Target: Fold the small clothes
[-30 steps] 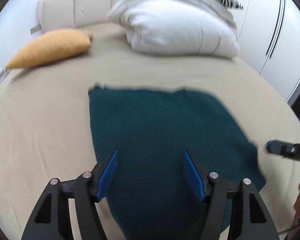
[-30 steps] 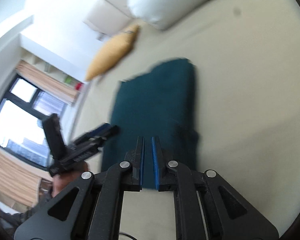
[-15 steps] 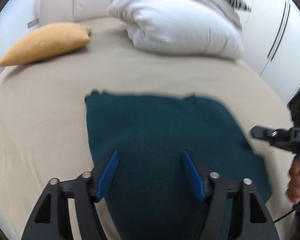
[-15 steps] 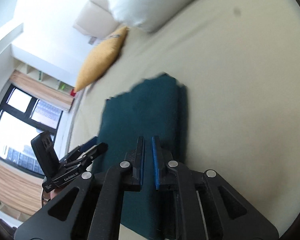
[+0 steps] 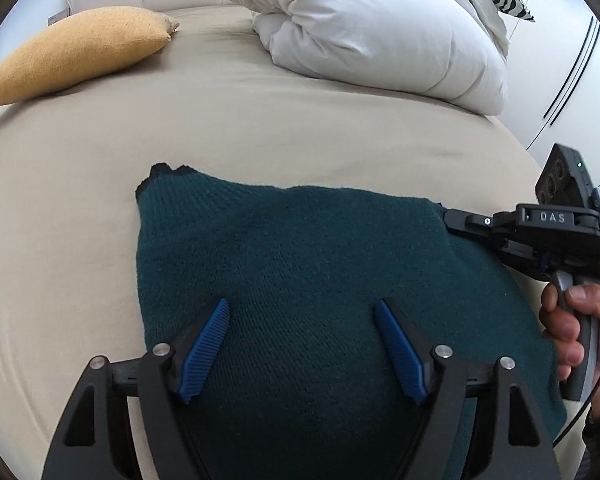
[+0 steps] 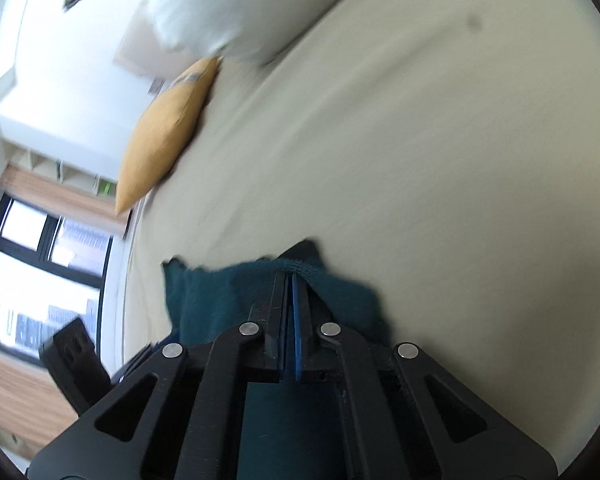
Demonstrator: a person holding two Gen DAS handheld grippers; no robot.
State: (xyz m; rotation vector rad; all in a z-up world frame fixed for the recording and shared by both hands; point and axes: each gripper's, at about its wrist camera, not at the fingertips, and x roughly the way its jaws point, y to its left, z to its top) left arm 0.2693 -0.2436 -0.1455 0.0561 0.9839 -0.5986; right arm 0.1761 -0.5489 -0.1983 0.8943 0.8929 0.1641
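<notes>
Dark teal knit garment (image 5: 320, 288) lies spread on the beige bed sheet (image 5: 260, 120), directly beneath and ahead of the left gripper (image 5: 302, 342). The left gripper's jaws stand spread, having just opened further, with only the flat knit below them and nothing pinched. The right gripper (image 6: 289, 280) has its jaws pressed together at the garment's far right corner; in its own view the dark hem bunches around the tips, so it appears to pinch that corner, having just finished closing. Compared with a second ago, both tools sit closer to the cloth, and the right gripper, then clear of the edge, now meets it. Judged from this, one corner is secured for a fold while the left side is not yet gripped. A mustard cushion (image 5: 72, 52) and white duvet (image 5: 380, 28) lie well beyond.
</notes>
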